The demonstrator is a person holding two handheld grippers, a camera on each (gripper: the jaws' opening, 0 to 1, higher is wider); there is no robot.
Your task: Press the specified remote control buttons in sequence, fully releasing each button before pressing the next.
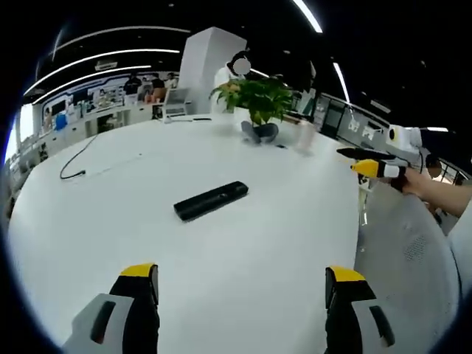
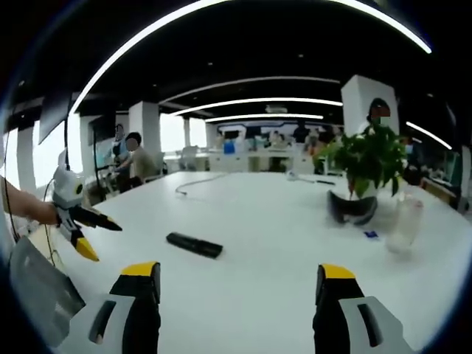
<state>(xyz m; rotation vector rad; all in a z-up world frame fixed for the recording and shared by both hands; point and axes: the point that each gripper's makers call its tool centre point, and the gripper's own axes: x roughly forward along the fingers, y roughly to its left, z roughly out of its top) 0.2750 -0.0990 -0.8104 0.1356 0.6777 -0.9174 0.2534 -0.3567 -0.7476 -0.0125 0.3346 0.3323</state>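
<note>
A plant [image 1: 259,96] is being held in a pot [image 1: 259,131]; beside it, the remote [image 1: 211,200] is lying flat, its length slanting, while both grippers [image 1: 242,284] [image 2: 239,284] are being held open.

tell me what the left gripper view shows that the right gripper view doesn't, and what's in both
Left gripper view alone: the right gripper coming in from the right edge, jaws apart, held by a hand, with a mesh chair back below it.

Right gripper view alone: the left gripper coming in from the left, jaws apart, and a clear bottle past the plant.

Both: the black remote lying untouched on the white table, the potted plant, and a cable farther back.
</note>
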